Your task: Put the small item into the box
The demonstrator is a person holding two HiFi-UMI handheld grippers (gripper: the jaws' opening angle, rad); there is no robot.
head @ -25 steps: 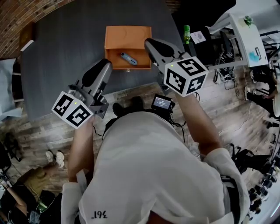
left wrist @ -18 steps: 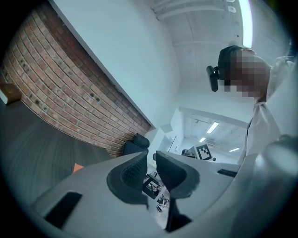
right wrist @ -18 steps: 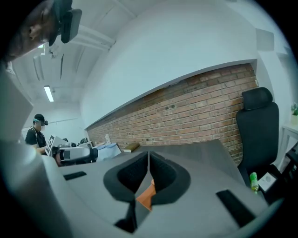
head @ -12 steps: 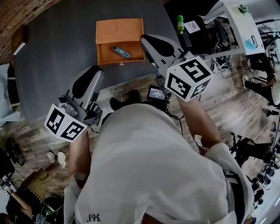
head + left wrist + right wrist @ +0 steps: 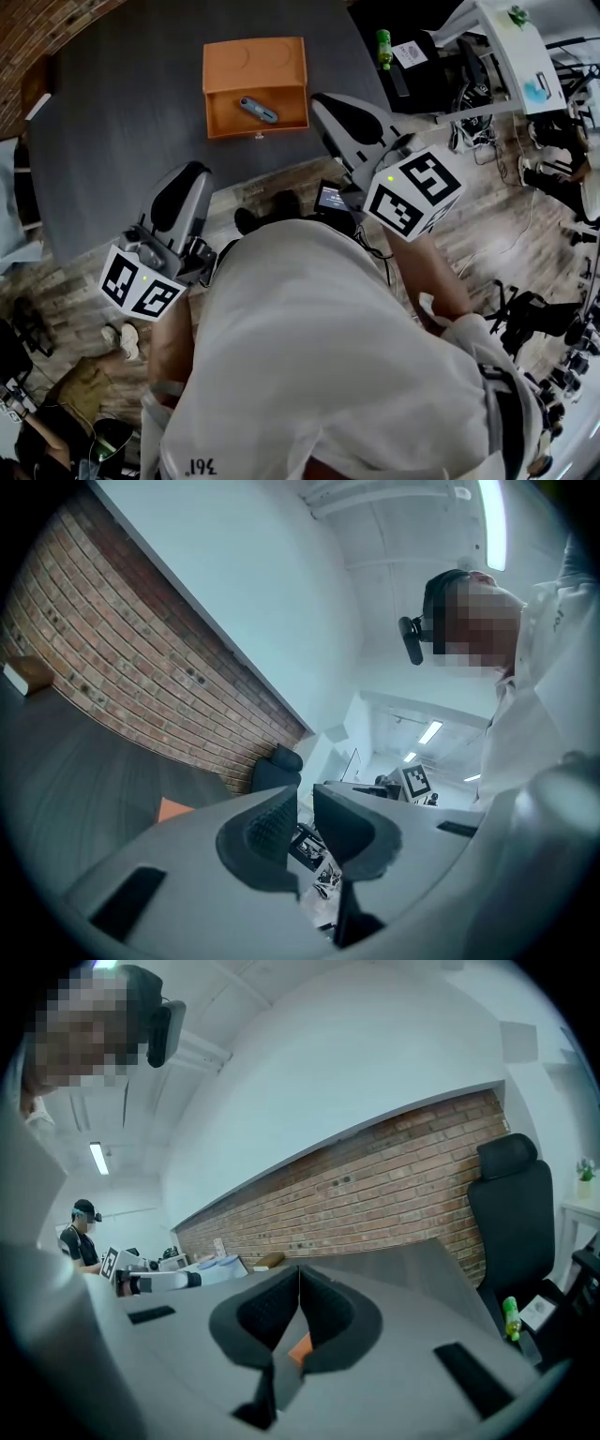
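Observation:
The orange box (image 5: 254, 67) stands open on the dark grey table (image 5: 122, 122), and a small blue-grey item (image 5: 257, 110) lies inside it. My left gripper (image 5: 184, 183) hovers at the table's near edge, well short of the box, its jaws a narrow gap apart and holding nothing. My right gripper (image 5: 337, 111) is held to the right of the box near the table's corner, shut and empty. In the left gripper view the left gripper (image 5: 300, 794) tilts upward and a sliver of the box (image 5: 173, 809) shows. In the right gripper view the right gripper (image 5: 298, 1271) has its tips touching, with the box (image 5: 300, 1346) showing below them.
A green bottle (image 5: 383, 49) and a black chair stand beyond the table's right side. A white desk (image 5: 525, 56) and cables fill the far right. Wooden floor runs between me and the table. Another person (image 5: 82, 1232) stands by a far bench.
Both grippers have drawn back from the box towards my body. The left one has dropped to the table's near edge. The item stays in the box.

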